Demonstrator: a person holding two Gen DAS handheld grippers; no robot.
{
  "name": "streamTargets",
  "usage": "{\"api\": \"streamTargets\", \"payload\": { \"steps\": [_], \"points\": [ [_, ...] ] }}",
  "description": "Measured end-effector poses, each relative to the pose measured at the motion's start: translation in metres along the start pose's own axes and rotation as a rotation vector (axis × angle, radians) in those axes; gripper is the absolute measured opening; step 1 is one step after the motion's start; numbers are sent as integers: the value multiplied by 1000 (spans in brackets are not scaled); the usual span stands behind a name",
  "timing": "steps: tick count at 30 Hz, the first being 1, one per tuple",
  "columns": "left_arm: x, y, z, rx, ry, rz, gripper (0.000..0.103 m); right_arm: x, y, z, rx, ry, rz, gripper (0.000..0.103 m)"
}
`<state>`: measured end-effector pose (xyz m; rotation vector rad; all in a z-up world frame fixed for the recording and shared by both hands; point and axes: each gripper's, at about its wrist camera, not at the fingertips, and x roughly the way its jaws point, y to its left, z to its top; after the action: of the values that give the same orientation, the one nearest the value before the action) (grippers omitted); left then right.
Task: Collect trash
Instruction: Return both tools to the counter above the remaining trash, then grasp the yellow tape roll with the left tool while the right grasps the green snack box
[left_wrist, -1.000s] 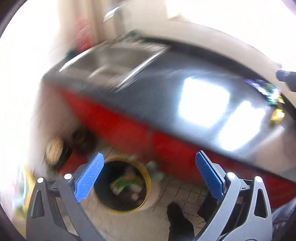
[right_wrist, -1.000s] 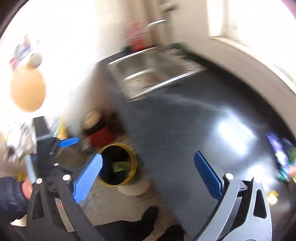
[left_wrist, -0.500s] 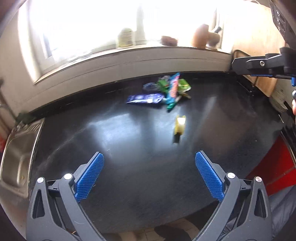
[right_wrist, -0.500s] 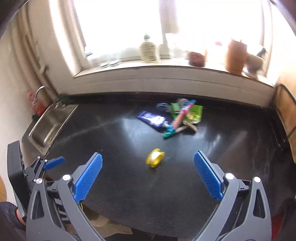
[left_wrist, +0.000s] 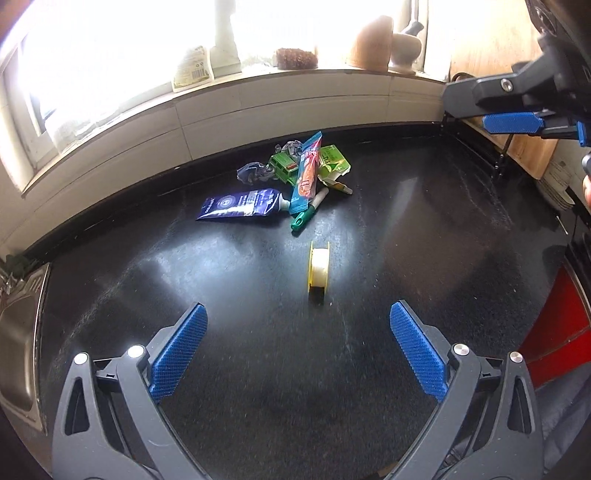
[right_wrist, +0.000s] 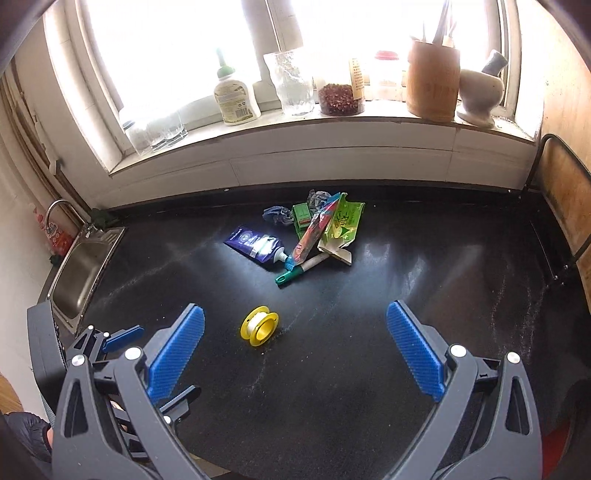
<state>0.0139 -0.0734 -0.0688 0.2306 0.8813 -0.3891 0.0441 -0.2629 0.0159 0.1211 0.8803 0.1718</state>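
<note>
Right wrist: yellow spool (right_wrist: 259, 325), white thread, on its side.

Bare black counter (left_wrist: 424, 229) is seen between and ahead of both wide-spread jaw pairs; only a yellow spool (right_wrist: 259, 325) and, farther ahead, a trash pile (right_wrist: 310, 232) (near the back wall) intrude.

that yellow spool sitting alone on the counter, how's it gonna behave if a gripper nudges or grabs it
The yellow spool stands on its round rims on the glossy black counter, so a nudge would probably roll it. It looks like thin plastic, likely light and rigid. Pinching across the flat flanges seems safer than squeezing the curved rim.
</note>
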Motion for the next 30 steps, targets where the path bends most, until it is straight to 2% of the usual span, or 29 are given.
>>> {"api": "streamTargets", "payload": {
  "steps": [7, 13, 16, 20, 22, 23, 25, 27, 29, 30],
  "points": [
    [59, -14, 21, 34, 28, 9, 94, 76, -40, 38, 46, 51, 12, 93],
    [115, -20, 31, 23, 104, -3, 72, 159, -85, 71, 97, 116, 18, 85],
    [133, -18, 34, -6, 129, -13, 67, 207, -104, 81, 128, 183, 21, 78],
    [153, -18, 38, -34, 169, -34, 54, 247, -116, 86, 171, 254, 64, 62],
    [160, -19, 42, -33, 180, -40, 44, 262, -119, 86, 192, 283, 97, 54],
    [162, -20, 44, -33, 183, -43, 41, 266, -120, 86, 205, 295, 114, 46],
    [165, -20, 47, -41, 190, -53, 30, 270, -121, 86, 225, 299, 154, 34],
    [166, -19, 51, -54, 193, -51, 22, 269, -117, 87, 220, 302, 169, 18],
    [164, -19, 55, -60, 188, -43, 18, 260, -110, 90, 193, 286, 145, 8],
    [162, -18, 57, -62, 184, -41, 18, 253, -106, 91, 181, 273, 139, 7]
  ]
}}
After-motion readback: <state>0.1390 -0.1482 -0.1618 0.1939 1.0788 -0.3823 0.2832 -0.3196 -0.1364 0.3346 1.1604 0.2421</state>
